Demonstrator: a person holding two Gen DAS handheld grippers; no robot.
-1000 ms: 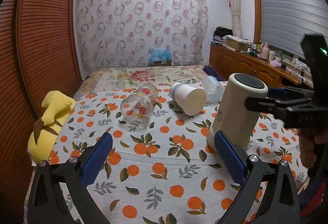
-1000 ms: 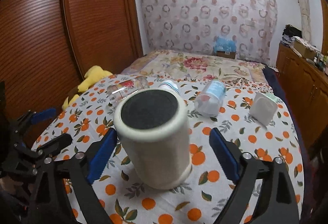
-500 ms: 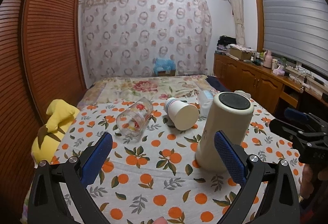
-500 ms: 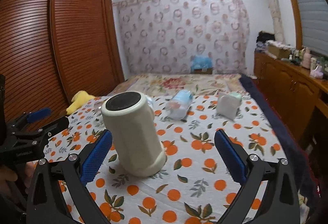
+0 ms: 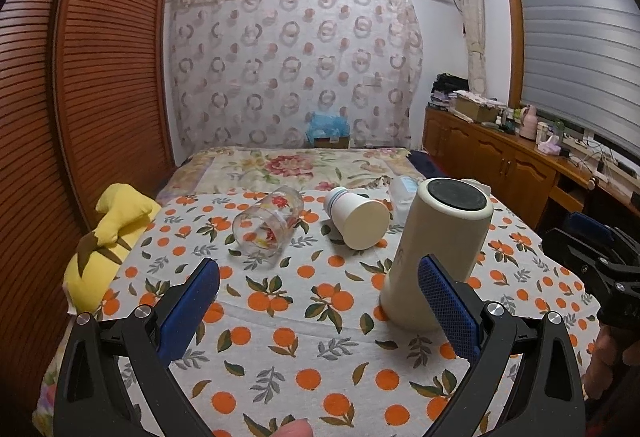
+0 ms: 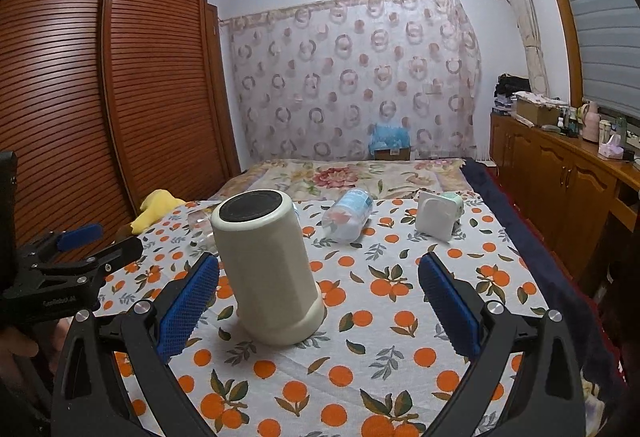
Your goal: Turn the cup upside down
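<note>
A tall cream cup [image 5: 436, 253] stands upside down on the orange-print cloth [image 5: 300, 317], its dark base facing up. It also shows in the right wrist view [image 6: 268, 265]. My left gripper [image 5: 320, 301] is open and empty, with the cup just behind its right finger. My right gripper [image 6: 320, 301] is open and empty, with the cup near its left finger and apart from it. Each gripper shows at the edge of the other's view.
A clear glass [image 5: 266, 227] with a flower print and a white cup [image 5: 356, 217] lie on their sides. A plastic bottle [image 6: 348, 215] and a small white and green cup [image 6: 438, 215] lie further back. A yellow plush toy [image 5: 108, 241] sits at the left edge. Wooden cabinets [image 6: 560, 189] stand on the right.
Both grippers have pulled back and up from the cream cup, which stays standing upside down on the cloth. Nothing else has moved.
</note>
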